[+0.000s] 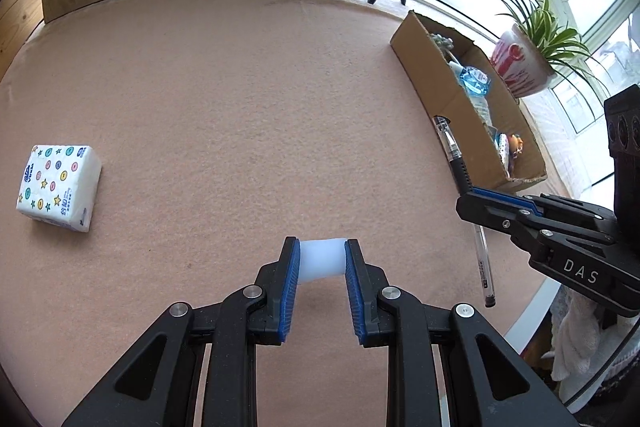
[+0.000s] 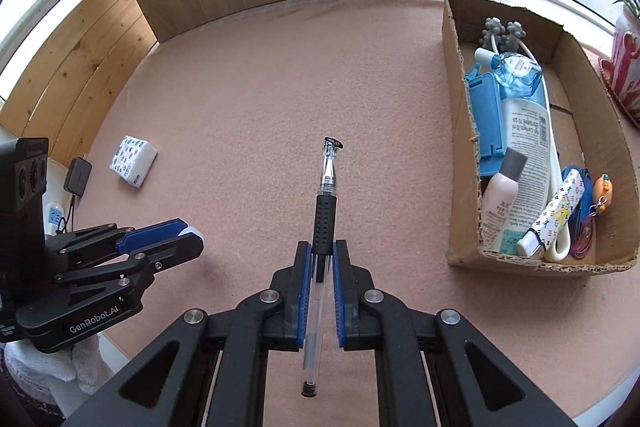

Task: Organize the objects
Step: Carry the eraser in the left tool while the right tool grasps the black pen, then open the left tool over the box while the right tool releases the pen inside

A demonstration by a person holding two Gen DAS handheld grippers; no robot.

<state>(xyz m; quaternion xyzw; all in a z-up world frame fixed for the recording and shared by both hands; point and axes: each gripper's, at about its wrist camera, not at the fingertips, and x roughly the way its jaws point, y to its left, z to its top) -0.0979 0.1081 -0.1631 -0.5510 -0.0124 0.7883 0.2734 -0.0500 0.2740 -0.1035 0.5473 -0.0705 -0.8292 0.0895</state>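
Two black grippers gripping: left gripper squeezing one white soft cylinder, right gripper pinching one clear black-grip pen (one patterned tissue pack lying apart).

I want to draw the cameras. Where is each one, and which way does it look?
Left wrist: on the left gripper, looking down its fingers at the mat; it holds a white block, right gripper beside.
Right wrist: on the right gripper, same way; it holds a pen, left gripper beside.
Both show: box, tissue pack.
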